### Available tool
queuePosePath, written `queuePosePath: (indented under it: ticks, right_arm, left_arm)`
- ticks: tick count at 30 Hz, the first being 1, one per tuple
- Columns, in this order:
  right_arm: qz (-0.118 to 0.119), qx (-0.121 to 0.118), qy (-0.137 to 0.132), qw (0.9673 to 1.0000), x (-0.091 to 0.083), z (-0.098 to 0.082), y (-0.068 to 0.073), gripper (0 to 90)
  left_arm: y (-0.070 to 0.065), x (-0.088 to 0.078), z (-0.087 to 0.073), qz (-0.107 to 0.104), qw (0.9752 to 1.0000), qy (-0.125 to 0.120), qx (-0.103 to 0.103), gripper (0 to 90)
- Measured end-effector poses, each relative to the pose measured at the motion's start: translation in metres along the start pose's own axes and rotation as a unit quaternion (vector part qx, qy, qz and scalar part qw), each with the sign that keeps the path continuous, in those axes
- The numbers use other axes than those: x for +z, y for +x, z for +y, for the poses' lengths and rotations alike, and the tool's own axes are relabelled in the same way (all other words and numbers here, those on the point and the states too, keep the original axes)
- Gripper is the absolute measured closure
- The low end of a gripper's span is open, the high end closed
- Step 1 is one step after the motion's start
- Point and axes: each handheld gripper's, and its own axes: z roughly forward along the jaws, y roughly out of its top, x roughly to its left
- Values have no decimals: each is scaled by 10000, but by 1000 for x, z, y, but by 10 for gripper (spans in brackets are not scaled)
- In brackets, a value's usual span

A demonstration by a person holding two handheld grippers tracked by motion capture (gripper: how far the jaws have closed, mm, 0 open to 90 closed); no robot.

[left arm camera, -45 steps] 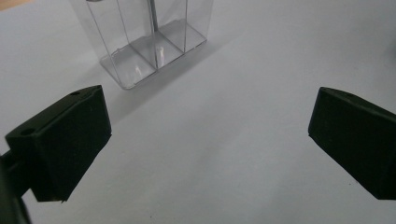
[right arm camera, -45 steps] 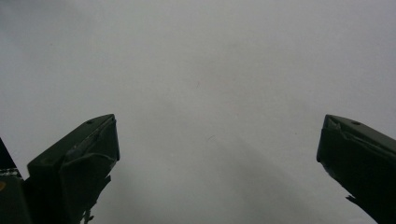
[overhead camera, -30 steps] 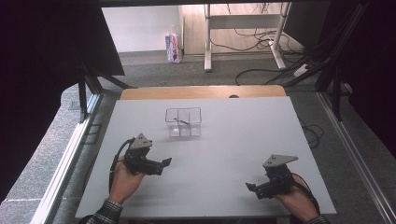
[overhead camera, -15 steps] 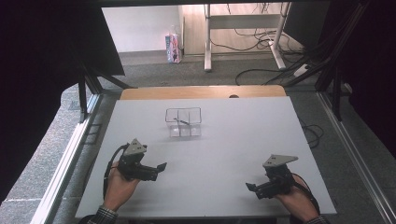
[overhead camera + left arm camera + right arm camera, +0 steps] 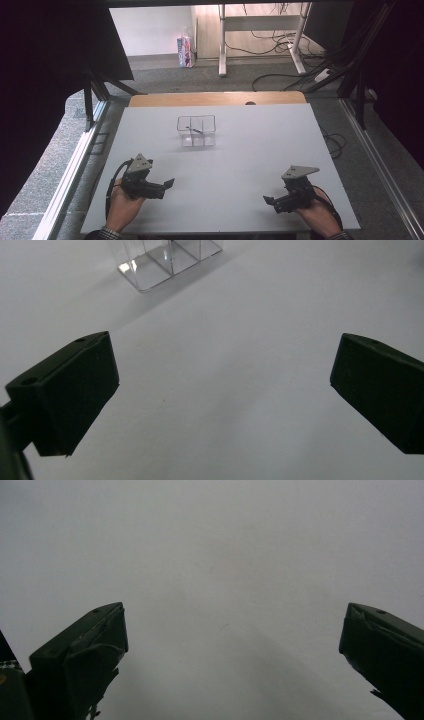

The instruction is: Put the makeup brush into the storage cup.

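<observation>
Both grippers, left (image 5: 169,183) and right (image 5: 268,201), hold jaws wide apart over the white desk (image 5: 250,150); a clear box (image 5: 167,260), seemingly divided, sits beyond the left jaws.

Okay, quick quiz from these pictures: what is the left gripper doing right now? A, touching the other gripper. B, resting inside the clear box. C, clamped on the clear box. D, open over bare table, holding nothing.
D: the left gripper has its jaws spread wide with only white table between them, and the clear box stands apart, farther up the table.
</observation>
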Motion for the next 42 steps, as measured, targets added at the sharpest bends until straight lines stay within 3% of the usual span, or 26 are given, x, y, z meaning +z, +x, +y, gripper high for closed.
queuePosePath:
  ticks: [13,31,42]
  right_arm:
    - [-23,7,10,10000,0,0,0,0]
    - [-48,23,19,10000,0,-1,-1,0]
    - [-59,51,6,10000,0,-1,-1,0]
  left_arm:
    - [0,-13,-13,176,9998,46,9,0]
    - [3,-27,-31,305,9994,-47,-132,0]
    - [6,-34,-43,517,9985,82,-168,0]
